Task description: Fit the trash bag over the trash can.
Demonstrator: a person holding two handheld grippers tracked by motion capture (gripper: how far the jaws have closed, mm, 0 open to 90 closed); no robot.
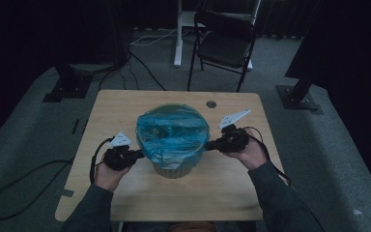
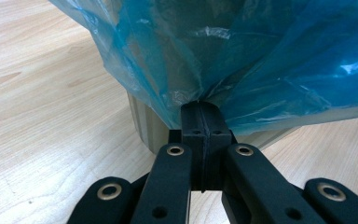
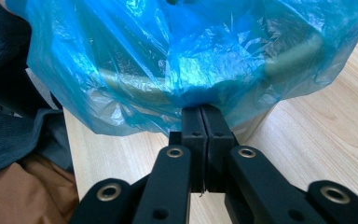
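A round pale bin [image 1: 174,169] stands at the middle of the wooden table [image 1: 125,101], lined with a blue plastic bag [image 1: 173,130] folded over its rim. My left gripper [image 1: 137,154] is at the bin's left side, shut on the bag's edge [image 2: 186,95]. My right gripper [image 1: 210,144] is at the bin's right side, shut on the bag's edge [image 3: 191,100]. In both gripper views the jaws are pressed together with blue film pinched at their tips. The ribbed bin wall [image 2: 144,126] shows under the bag.
A black folding chair [image 1: 224,41] stands beyond the table's far edge, beside a white desk leg [image 1: 178,34]. Cables [image 1: 14,188] trail over the grey carpet at the left. Dark stand bases [image 1: 297,96] sit at either side. The table has a cable hole [image 1: 211,104].
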